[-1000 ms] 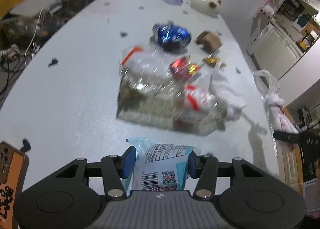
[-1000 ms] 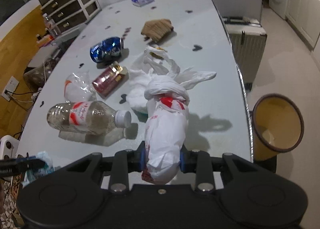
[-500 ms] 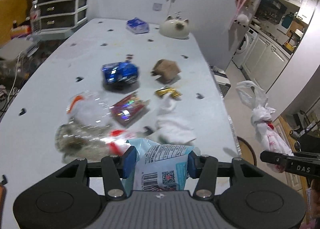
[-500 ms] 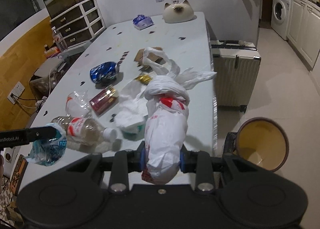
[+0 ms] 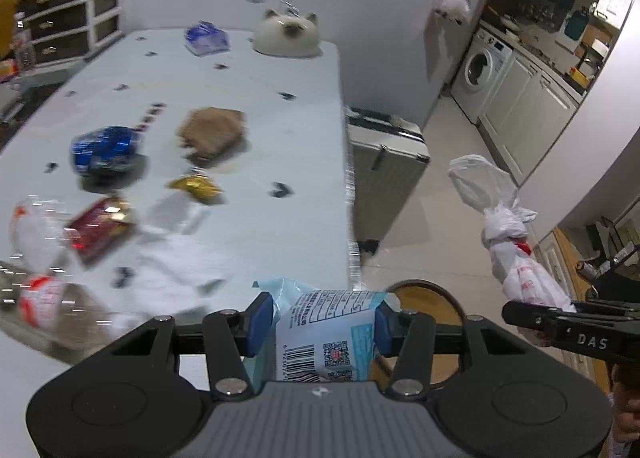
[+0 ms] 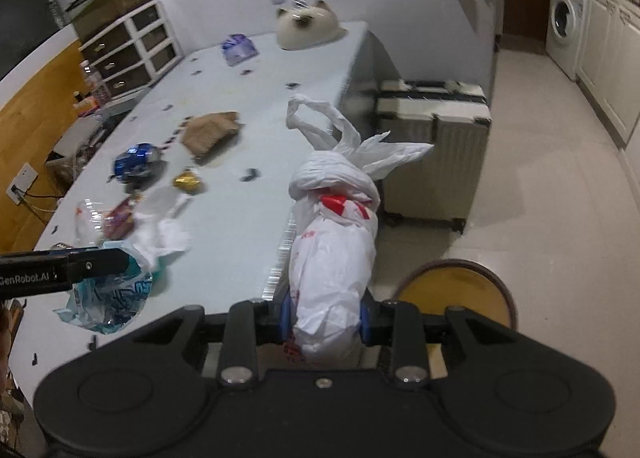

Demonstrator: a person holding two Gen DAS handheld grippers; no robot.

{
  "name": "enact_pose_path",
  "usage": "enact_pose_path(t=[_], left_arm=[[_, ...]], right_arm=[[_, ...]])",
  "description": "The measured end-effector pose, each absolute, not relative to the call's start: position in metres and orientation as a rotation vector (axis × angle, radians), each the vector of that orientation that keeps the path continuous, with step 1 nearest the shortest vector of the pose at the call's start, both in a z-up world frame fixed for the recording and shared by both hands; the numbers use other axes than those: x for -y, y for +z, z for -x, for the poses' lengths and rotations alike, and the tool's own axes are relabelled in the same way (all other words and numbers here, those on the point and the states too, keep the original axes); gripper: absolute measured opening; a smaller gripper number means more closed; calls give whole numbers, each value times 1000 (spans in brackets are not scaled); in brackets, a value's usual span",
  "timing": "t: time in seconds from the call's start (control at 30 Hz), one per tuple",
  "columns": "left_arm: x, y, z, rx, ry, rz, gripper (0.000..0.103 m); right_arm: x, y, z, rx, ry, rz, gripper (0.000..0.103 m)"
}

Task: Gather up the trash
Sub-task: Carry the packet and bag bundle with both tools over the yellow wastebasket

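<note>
My left gripper point(image 5: 318, 324) is shut on a light blue snack wrapper point(image 5: 326, 332) and holds it over the table's right edge, just above the round yellow trash bin point(image 5: 428, 294) on the floor. The wrapper also shows in the right wrist view point(image 6: 108, 298). My right gripper point(image 6: 326, 320) is shut on a tied white plastic bag point(image 6: 334, 254) with red print, held beside the table edge near the bin point(image 6: 460, 294). The bag also shows in the left wrist view point(image 5: 516, 258).
On the white table point(image 5: 260, 105) lie a blue can point(image 5: 104, 145), brown crumpled paper point(image 5: 212, 129), a gold wrapper point(image 5: 196, 185), a red packet point(image 5: 100, 230), white tissue point(image 5: 176, 254) and a plastic bottle point(image 5: 48, 302). A suitcase point(image 6: 436, 161) stands beside the table.
Both grippers have swung right with their loads, from over the table to its right edge. The bin now lies just beyond both grippers.
</note>
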State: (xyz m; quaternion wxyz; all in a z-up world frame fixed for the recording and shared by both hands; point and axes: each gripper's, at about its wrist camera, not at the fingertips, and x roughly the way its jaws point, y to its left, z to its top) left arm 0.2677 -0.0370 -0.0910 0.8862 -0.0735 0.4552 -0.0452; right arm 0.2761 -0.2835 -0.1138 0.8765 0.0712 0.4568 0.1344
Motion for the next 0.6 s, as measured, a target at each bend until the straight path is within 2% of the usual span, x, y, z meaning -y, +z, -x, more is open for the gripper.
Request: enact_pose_path(t=[0.3,0.6], left_arm=[[129,-123,-319,-1030,-186,127,51],[189,-178,-371,-1156,-288,113,51]], right_arm=[[369,-158,-307,-1058,211,-192,33],[409,-214,-343,-1171,155,-236,35]])
